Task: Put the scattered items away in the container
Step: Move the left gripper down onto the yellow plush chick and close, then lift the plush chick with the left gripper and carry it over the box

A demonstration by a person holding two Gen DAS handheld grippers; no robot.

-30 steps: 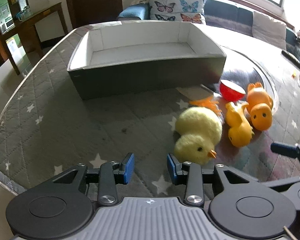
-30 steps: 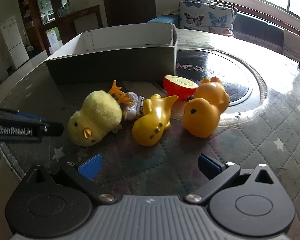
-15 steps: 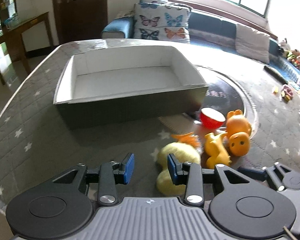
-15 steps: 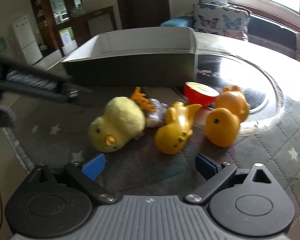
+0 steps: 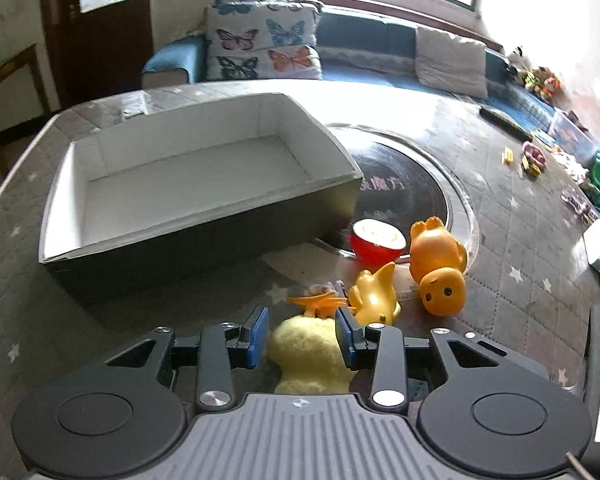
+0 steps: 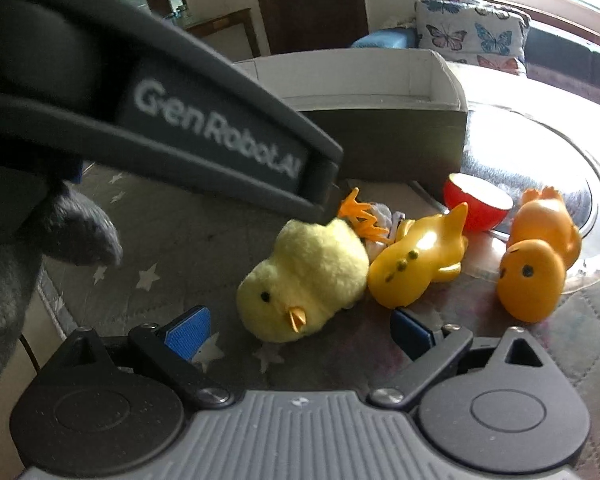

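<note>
Between blue pads of my left gripper [image 5: 302, 332]: fluffy yellow plush chick [image 5: 308, 356], lying on its side on grey star-quilted table cover [image 5: 28, 312]; jaws parted around it, contact unclear. Beside chick: glossy yellow rubber duck [image 6: 416, 264], then orange rubber duck [image 6: 536, 268], red half-apple toy [image 6: 478, 204]. Beyond chick: dark cardboard box with white lining [image 5: 196, 184]. My right gripper [image 6: 300, 330] near chick's head, released, spread wide.

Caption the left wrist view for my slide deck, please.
Left gripper open around the plush chick, the empty box just beyond.
</note>
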